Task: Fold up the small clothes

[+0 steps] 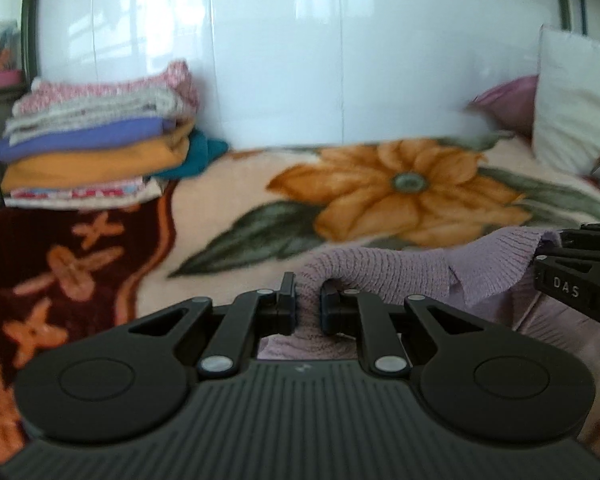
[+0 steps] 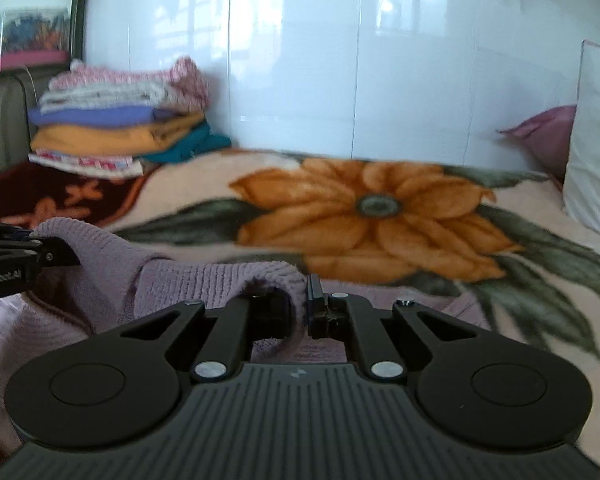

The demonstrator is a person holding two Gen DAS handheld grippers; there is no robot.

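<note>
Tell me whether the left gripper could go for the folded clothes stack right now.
Probably not yet: the left gripper is shut on the lilac knit garment. The floral blanket toward the folded clothes stack looks unobstructed.

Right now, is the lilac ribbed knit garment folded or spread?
Neither: the lilac ribbed knit garment hangs bunched, both jaws clamping its edge.

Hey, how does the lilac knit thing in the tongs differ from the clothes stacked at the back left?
The lilac knit garment is one unfolded piece; the stack of clothes holds several folded pieces.
The garment hangs pinched between the left tongs and right tongs; the stack rests untouched on the floral blanket.
The garment is one colour; the stack mixes pink, grey, purple, orange.
Both are soft clothing.
</note>
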